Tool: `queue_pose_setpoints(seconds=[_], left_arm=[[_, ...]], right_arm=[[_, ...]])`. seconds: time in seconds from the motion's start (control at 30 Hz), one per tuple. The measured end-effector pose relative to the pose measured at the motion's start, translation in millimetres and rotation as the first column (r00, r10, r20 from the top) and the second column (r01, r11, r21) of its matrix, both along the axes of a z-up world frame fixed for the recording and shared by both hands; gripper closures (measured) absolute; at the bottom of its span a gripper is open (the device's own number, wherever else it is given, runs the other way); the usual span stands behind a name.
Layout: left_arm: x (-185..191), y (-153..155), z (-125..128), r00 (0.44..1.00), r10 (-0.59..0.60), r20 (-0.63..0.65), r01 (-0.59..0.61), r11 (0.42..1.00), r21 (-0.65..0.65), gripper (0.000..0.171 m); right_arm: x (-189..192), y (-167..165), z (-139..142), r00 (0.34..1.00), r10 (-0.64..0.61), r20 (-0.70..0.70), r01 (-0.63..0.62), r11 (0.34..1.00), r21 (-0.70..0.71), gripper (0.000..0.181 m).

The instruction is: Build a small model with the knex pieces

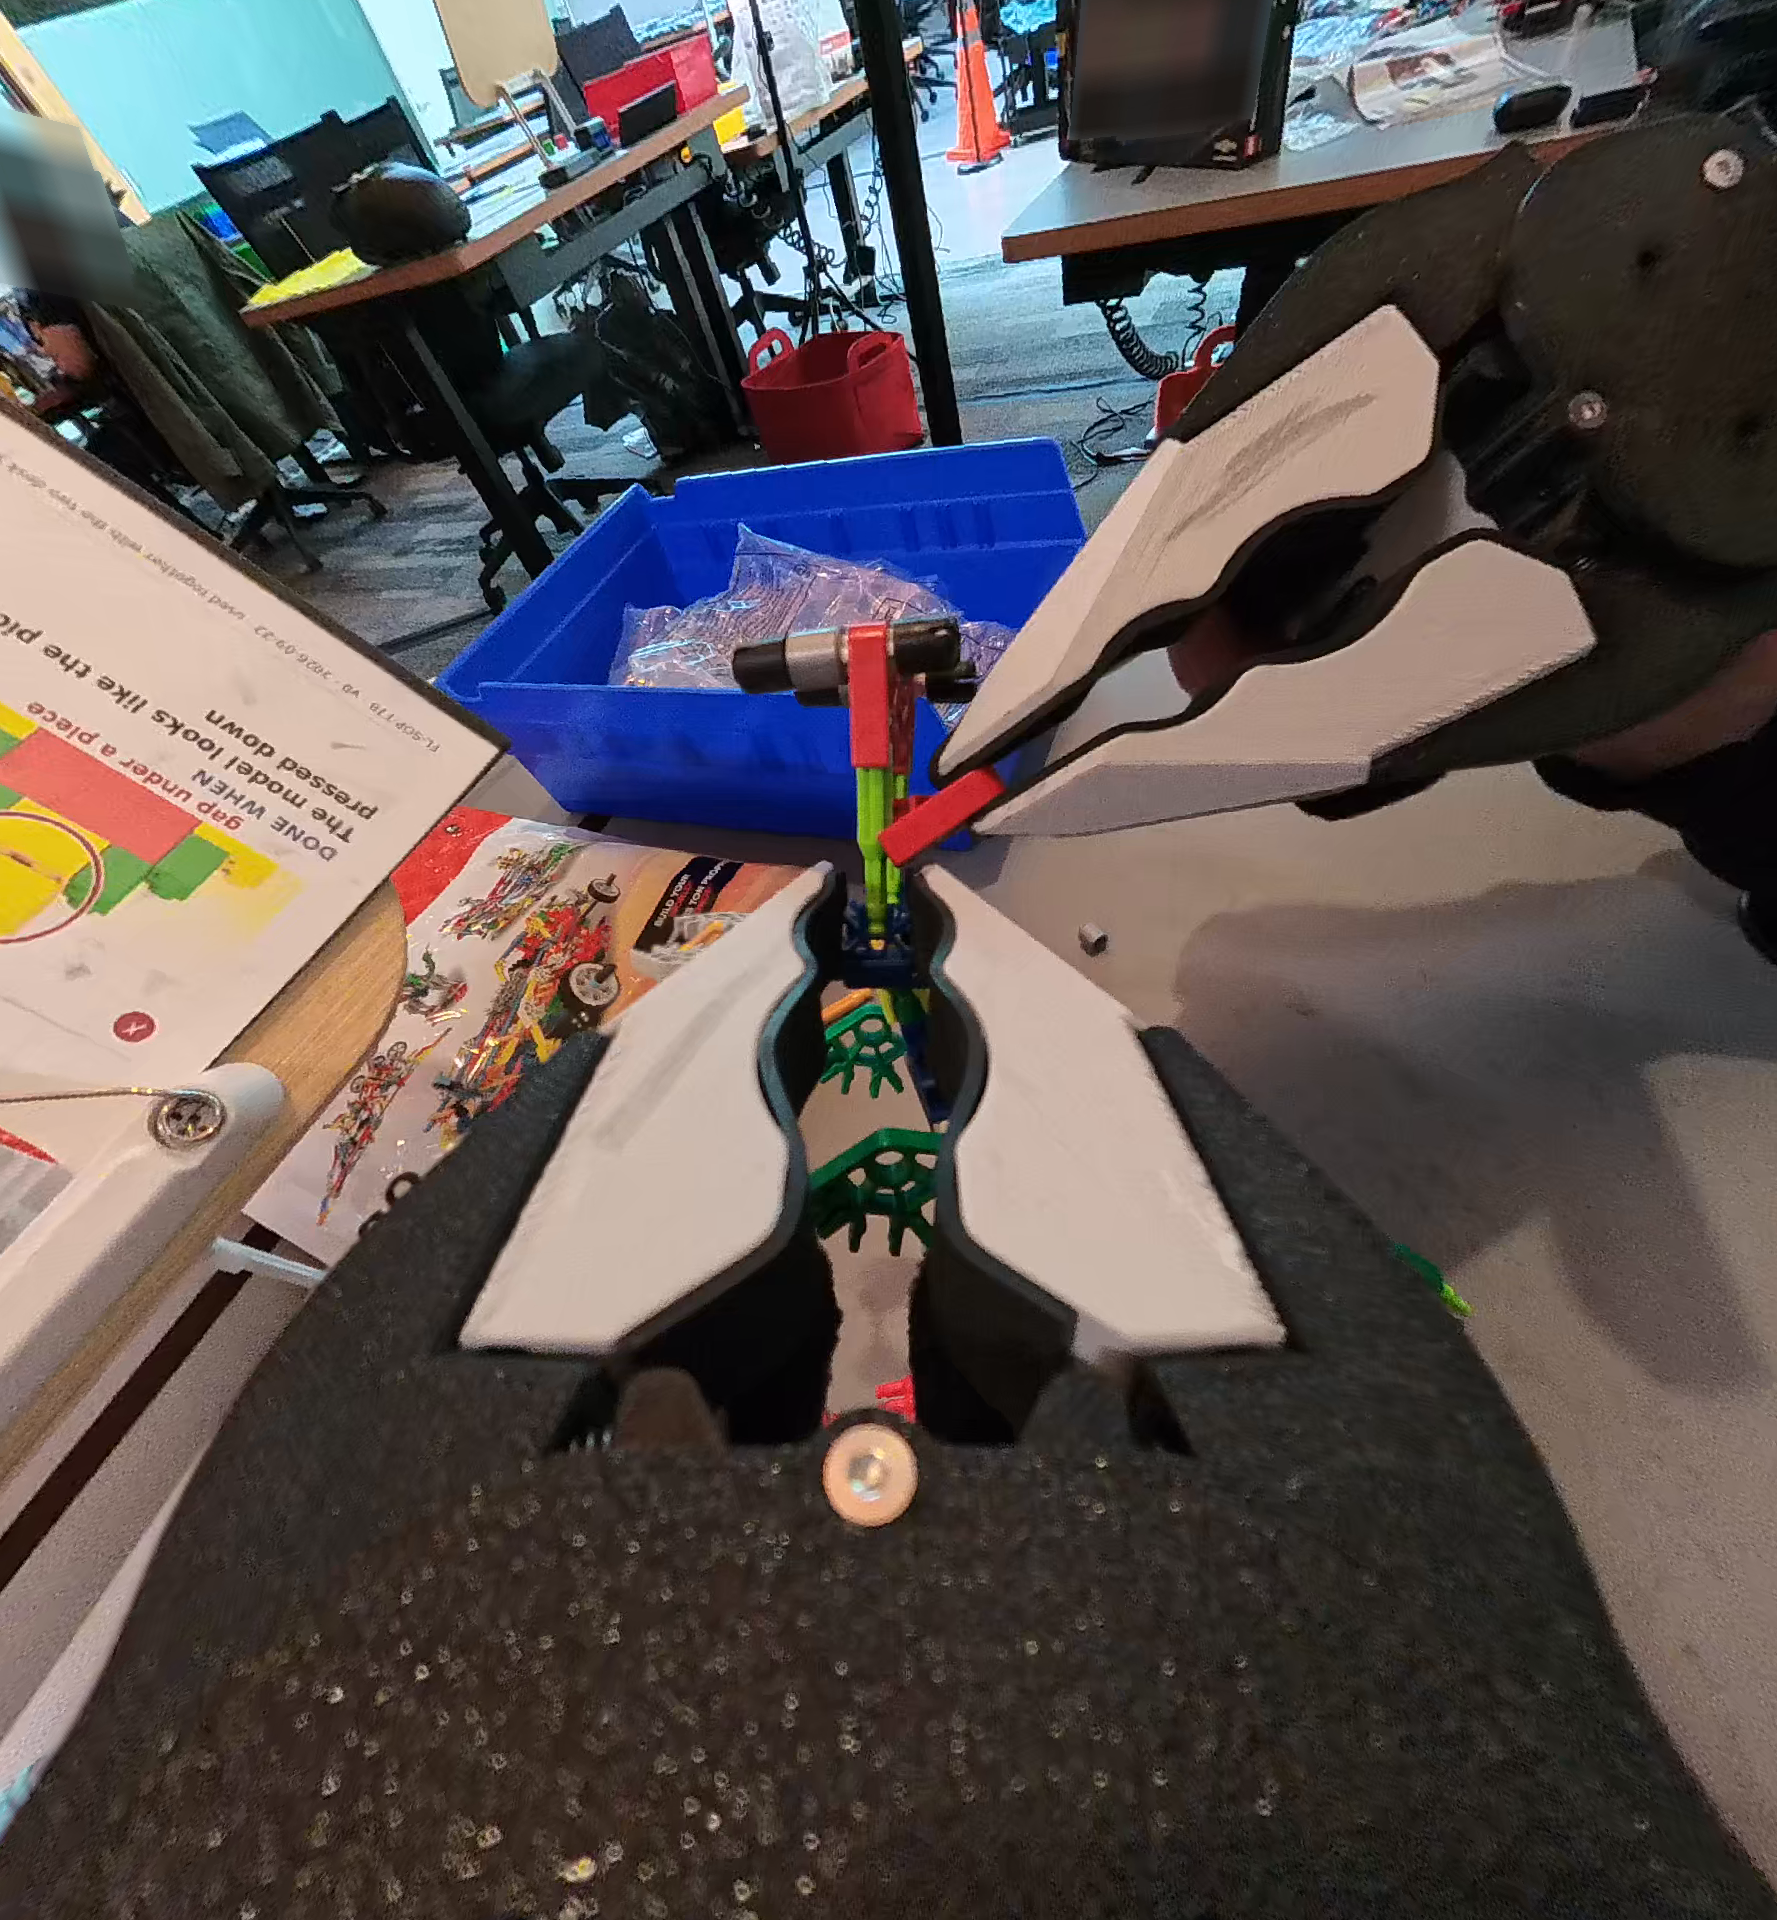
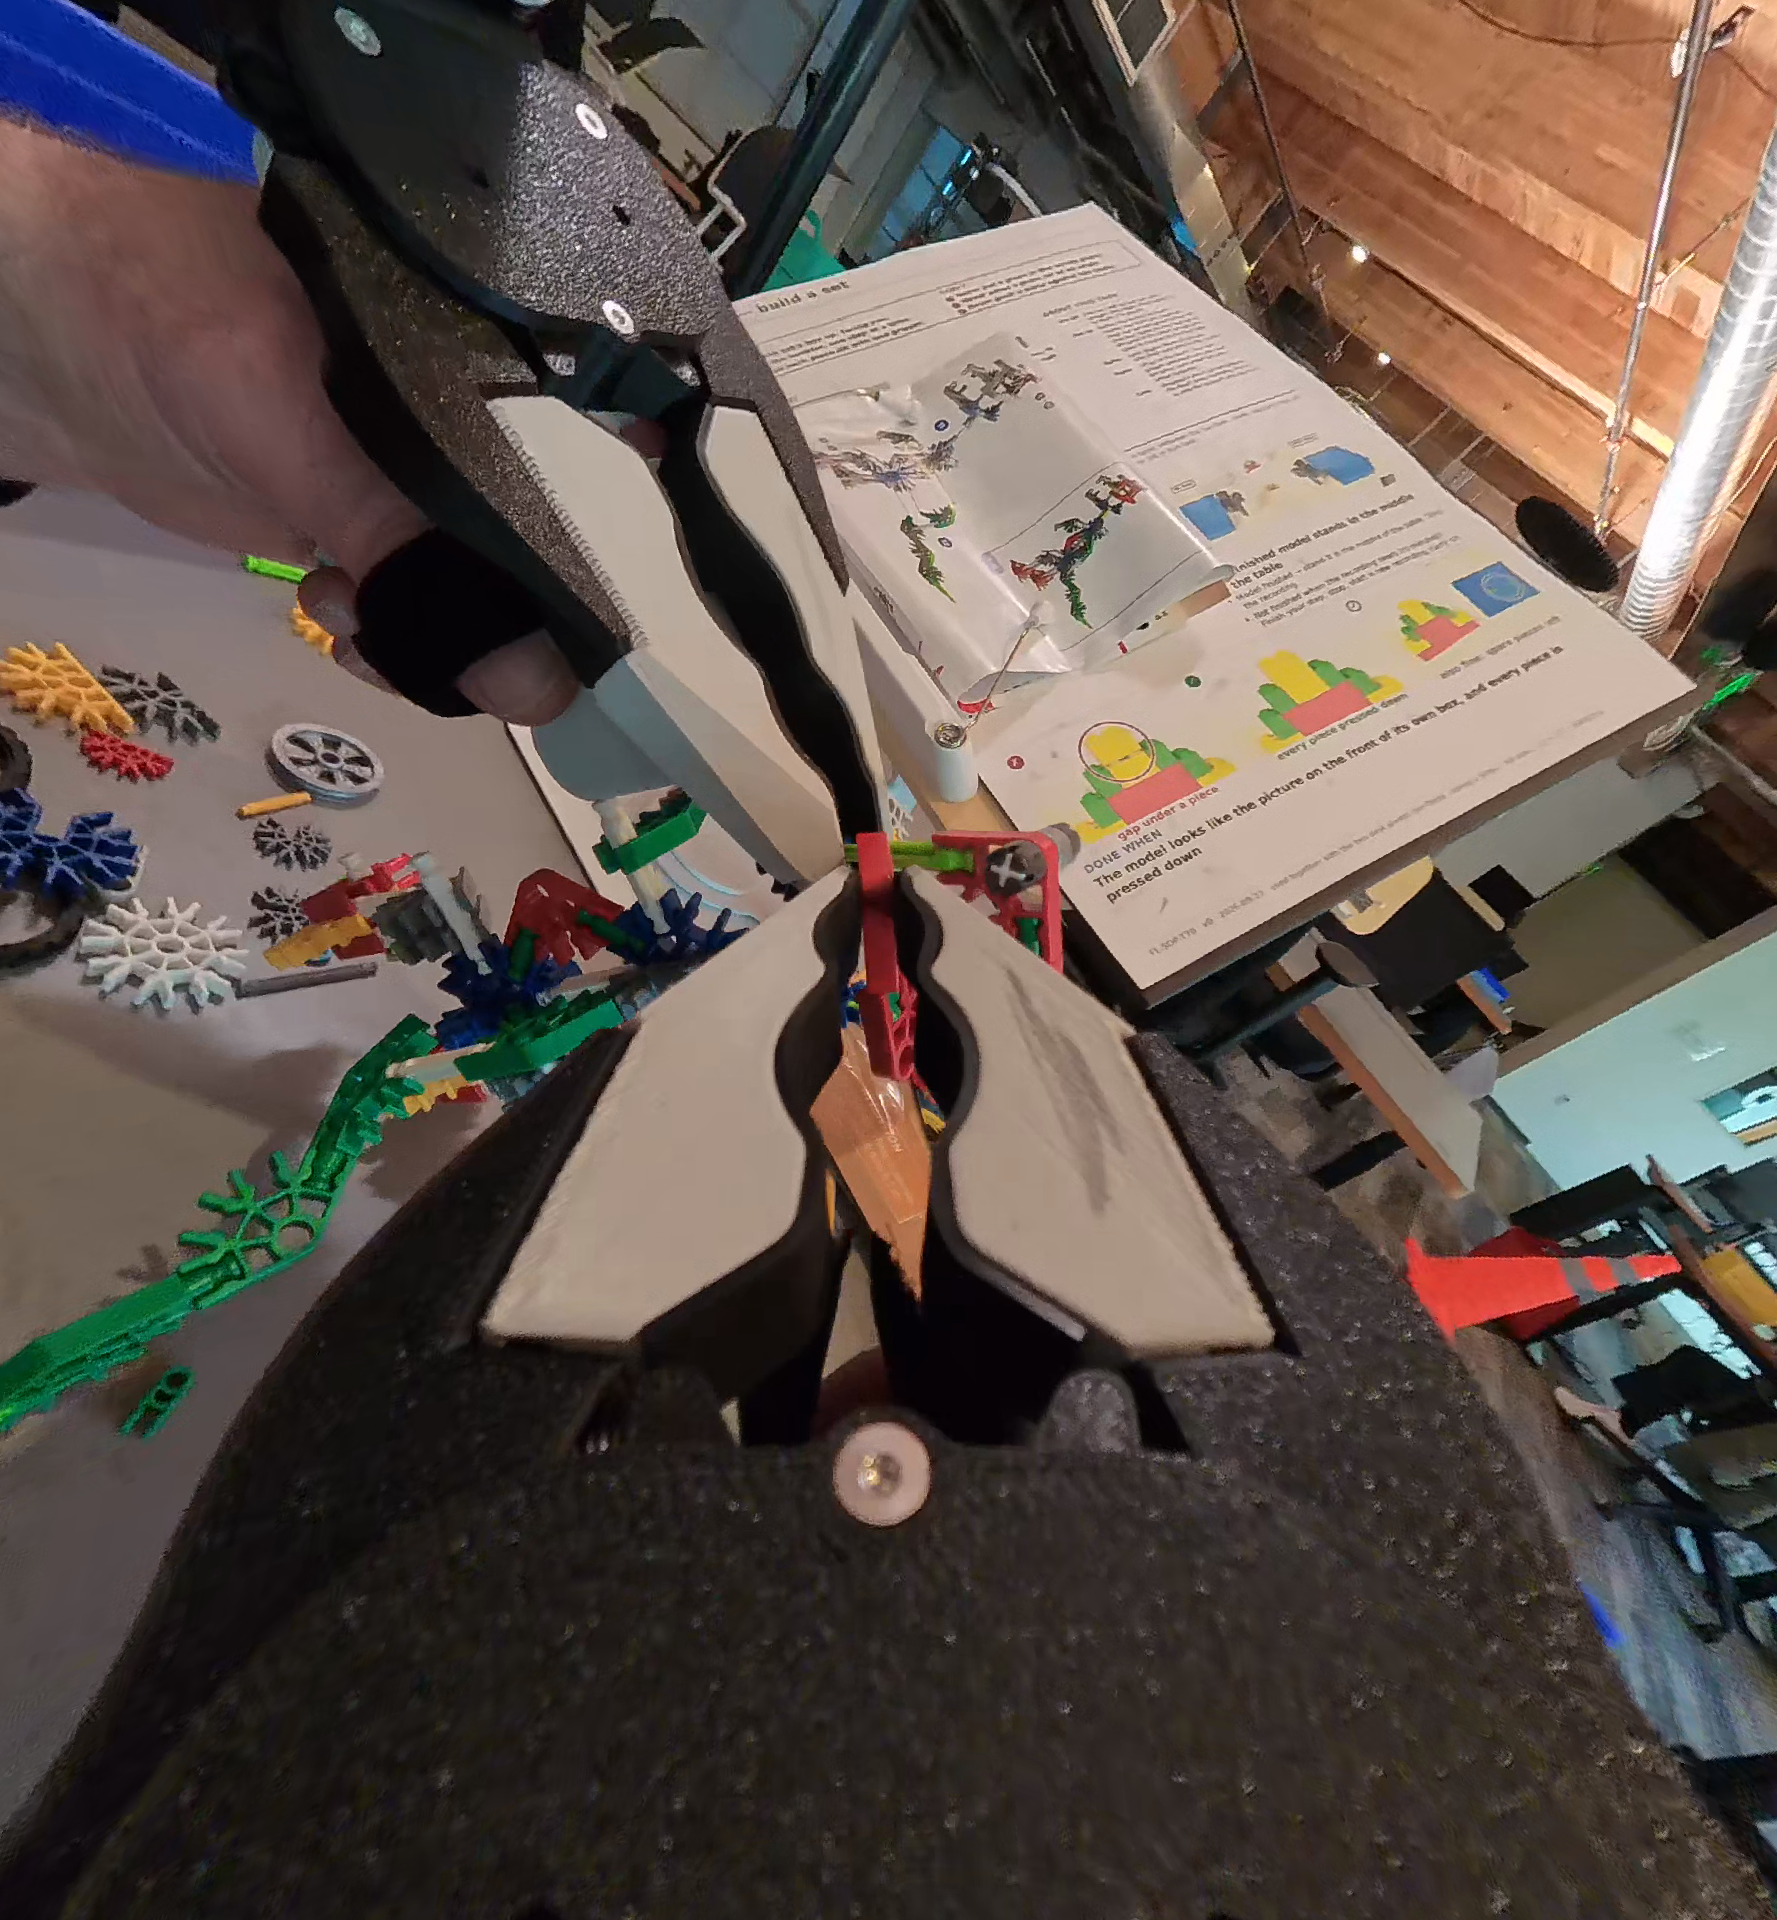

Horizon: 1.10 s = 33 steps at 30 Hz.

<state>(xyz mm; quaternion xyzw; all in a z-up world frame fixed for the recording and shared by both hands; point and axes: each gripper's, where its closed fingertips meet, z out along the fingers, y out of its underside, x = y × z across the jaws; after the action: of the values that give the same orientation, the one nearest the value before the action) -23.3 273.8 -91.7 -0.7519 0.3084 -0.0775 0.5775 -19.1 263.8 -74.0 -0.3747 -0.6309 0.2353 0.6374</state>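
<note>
Left gripper [image 1: 873,883] clamped narrow on blue connector [image 1: 871,940] of upright rod model [image 1: 879,790]. Right gripper [image 2: 879,883] pinched shut on red piece [image 2: 882,935] beside it. Likely risk: lime rod [image 1: 871,821] bending or popping loose under opposed squeezing. Beyond: blue bin [image 1: 759,727], grey table [image 1: 1486,1143] strewn with loose connectors [image 2: 162,951], cluttered workshop desks.

Black pebbled tongs [image 1: 876,883], white wavy-edged fingers [image 1: 676,1153], one silver screw [image 1: 868,1475].
</note>
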Motion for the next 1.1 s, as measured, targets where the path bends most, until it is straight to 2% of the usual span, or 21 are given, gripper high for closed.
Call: queue_pose_setpoints(seconds=[0.13, 0.27, 0.37, 0.5, 0.57, 0.77, 0.9, 1.03, 1.1], left_arm=[[0, -1, 1, 0.999, 0.002, 0.042, -0.001, 1.000, -0.021, 0.163], [-2, 1, 2, 0.998, 0.008, 0.056, -0.007, 1.000, -0.021, 0.163], [-3, 2, -1, 0.999, 0.032, -0.034, -0.032, 0.999, 0.007, 0.163], [0, 2, 4, 0.998, 0.011, -0.056, -0.010, 1.000, 0.026, 0.164], [2, 4, 3, 0.992, 0.023, -0.123, -0.017, 0.999, 0.049, 0.167], [1, 6, 7, 0.989, 0.035, -0.147, -0.026, 0.997, 0.067, 0.166], [0, 4, 6, 0.992, 0.031, -0.121, -0.024, 0.998, 0.060, 0.166], [-3, 2, 10, 1.000, 0.021, -0.023, -0.020, 0.999, 0.046, 0.166], [1, -1, 14, 1.000, 0.003, -0.007, -0.002, 0.999, 0.049, 0.166]], right_arm=[[1, 4, 5, 0.999, -0.007, -0.043, 0.005, 0.999, -0.054, 0.178], [-2, 4, 5, 0.998, -0.050, -0.041, 0.050, 0.999, -0.003, 0.178], [-5, 4, 2, 0.996, -0.092, -0.018, 0.094, 0.993, 0.077, 0.178], [-4, 5, 5, 0.991, -0.129, -0.027, 0.131, 0.984, 0.120, 0.179], [-5, 6, 4, 0.987, -0.157, -0.022, 0.158, 0.975, 0.156, 0.179], [-5, 7, 7, 0.980, -0.195, -0.039, 0.199, 0.959, 0.201, 0.179], [-5, 4, 7, 0.983, -0.179, -0.036, 0.183, 0.957, 0.227, 0.178], [1, 0, 14, 0.993, -0.096, -0.065, 0.103, 0.988, 0.115, 0.178], [1, 0, 16, 0.991, -0.114, -0.070, 0.122, 0.983, 0.138, 0.178]])
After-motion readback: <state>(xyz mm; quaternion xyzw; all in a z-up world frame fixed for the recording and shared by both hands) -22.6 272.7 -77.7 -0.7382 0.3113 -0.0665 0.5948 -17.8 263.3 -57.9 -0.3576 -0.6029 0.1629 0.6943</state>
